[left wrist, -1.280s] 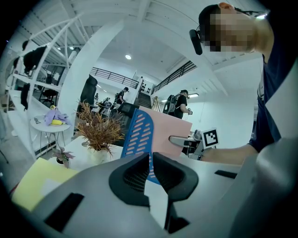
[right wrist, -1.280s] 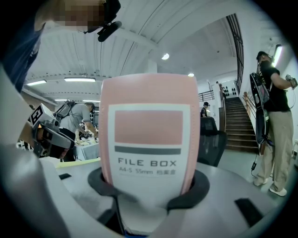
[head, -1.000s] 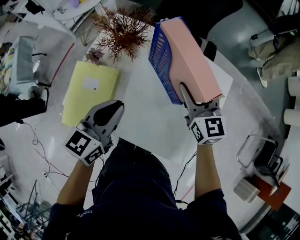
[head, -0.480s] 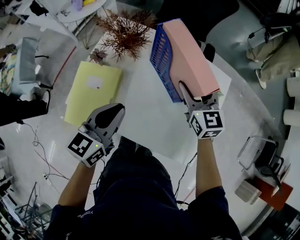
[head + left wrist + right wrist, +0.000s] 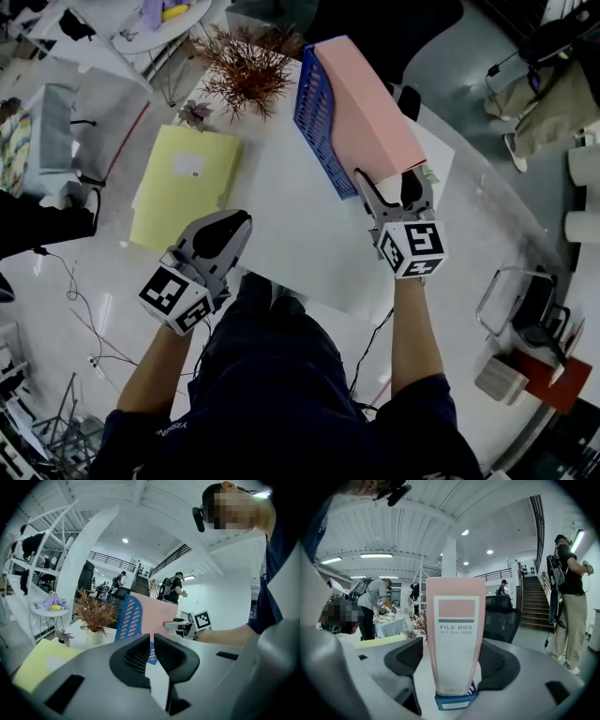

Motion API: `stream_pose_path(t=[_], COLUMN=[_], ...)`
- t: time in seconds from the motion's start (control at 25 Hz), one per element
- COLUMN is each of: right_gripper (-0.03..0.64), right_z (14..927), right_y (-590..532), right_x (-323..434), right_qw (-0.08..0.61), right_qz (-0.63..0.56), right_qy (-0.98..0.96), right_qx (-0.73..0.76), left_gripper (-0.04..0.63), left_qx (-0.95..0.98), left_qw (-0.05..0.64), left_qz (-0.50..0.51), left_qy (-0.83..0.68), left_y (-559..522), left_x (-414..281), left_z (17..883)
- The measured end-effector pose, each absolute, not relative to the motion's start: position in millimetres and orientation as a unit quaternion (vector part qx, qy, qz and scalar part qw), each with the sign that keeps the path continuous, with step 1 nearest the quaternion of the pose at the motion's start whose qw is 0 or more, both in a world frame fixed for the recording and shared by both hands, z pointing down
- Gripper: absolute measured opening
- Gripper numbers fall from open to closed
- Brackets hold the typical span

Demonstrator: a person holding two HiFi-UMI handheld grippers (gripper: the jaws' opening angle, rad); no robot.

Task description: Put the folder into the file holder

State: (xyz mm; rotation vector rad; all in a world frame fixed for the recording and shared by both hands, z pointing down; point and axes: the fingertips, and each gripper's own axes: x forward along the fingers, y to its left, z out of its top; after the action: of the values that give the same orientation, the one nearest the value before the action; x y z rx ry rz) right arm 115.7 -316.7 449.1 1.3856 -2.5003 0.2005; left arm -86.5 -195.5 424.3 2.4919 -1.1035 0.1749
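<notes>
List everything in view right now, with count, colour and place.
file box: one, pink, standing in the file holder
file holder: one, blue, far right part of the table
folder: one, yellow, lying flat on the table at left, outside the holder
dried plant: one, reddish-brown, far table edge
small plant: one, purplish, by the folder's far corner
table: one, white
chair: one, black, beyond the table
people: several, in the background
left tongs: grey, shut, empty, near the folder
right tongs: grey, jaws have just been opening, with the file box's end between them, unpressed
</notes>
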Motion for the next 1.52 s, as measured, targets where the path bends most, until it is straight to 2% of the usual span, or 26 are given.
stream_pose_path(t=[1.16, 1.4, 1.52], right_gripper=[0.333, 0.310, 0.272], right_z=[423.5, 413.9, 410.5], right_y=[-206.5, -184.7, -174.6], right_x=[152.6, 152.9, 153.2], right_qw=[0.089, 0.078, 0.074], right_qz=[0.100, 0.105, 0.105], right_qy=[-0.859, -0.861, -0.862], right_qx=[0.494, 0.491, 0.490], left_gripper=[0.051, 0.051, 0.051], left_qx=[0.913, 0.916, 0.918], left_qw=[0.160, 0.151, 0.147], left_qz=[0.066, 0.064, 0.064], left_qy=[-0.370, -0.366, -0.364], left_y=[-156.2, -152.0, -150.4], left_x=[-51.3, -43.3, -38.8], left_z=[393.0, 384.5, 381.2])
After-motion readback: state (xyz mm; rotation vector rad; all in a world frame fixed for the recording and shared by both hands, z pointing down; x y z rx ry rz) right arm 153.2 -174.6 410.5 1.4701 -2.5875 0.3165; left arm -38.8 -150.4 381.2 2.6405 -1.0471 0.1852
